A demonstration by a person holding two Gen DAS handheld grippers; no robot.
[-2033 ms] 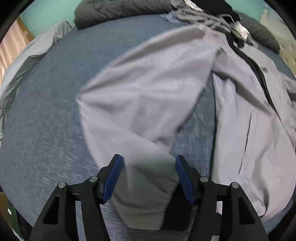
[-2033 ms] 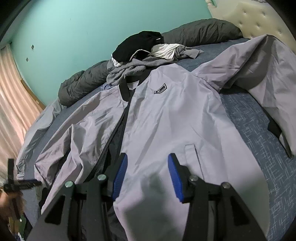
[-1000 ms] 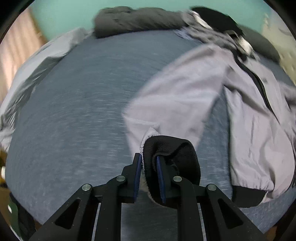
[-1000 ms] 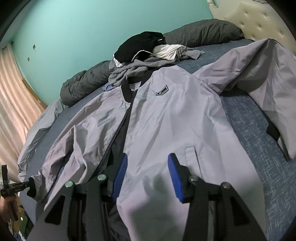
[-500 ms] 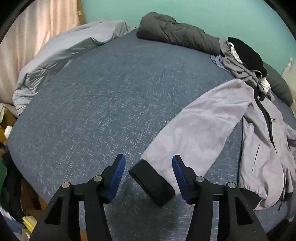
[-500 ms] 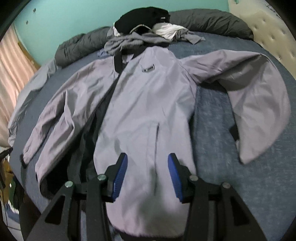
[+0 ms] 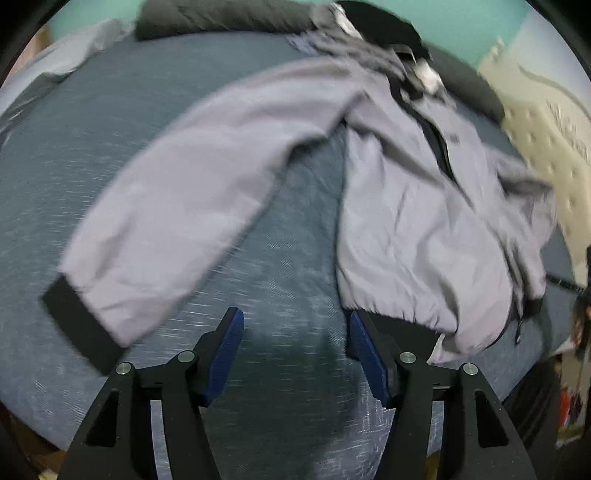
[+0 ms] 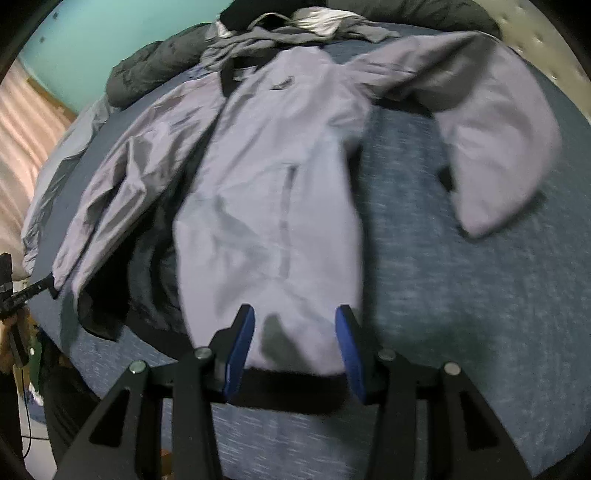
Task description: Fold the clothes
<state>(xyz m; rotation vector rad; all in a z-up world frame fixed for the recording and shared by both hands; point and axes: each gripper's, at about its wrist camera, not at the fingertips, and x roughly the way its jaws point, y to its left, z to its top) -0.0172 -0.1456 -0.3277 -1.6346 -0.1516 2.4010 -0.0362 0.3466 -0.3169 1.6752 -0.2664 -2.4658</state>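
Observation:
A light grey jacket (image 8: 273,192) with black collar, cuffs and hem lies front up and unzipped on the blue bed. In the left wrist view its body (image 7: 417,229) is at right and one sleeve (image 7: 192,199) stretches left, ending in a black cuff (image 7: 79,325). My left gripper (image 7: 295,343) is open and empty over bare bedding between the sleeve and the hem. My right gripper (image 8: 293,347) is open, its jaws on either side of the jacket's lower hem. The other sleeve (image 8: 491,147) is bent over at right.
A pile of dark and grey clothes (image 8: 295,26) and a dark grey duvet (image 8: 155,70) lie at the far side of the bed (image 8: 461,314). A tufted cream headboard (image 7: 546,140) is at right. Pink curtains (image 8: 26,125) hang at left.
My left gripper let go of the sleeve cuff, opened, and swung right toward the jacket's hem. My right gripper drew back down to the hem, still open.

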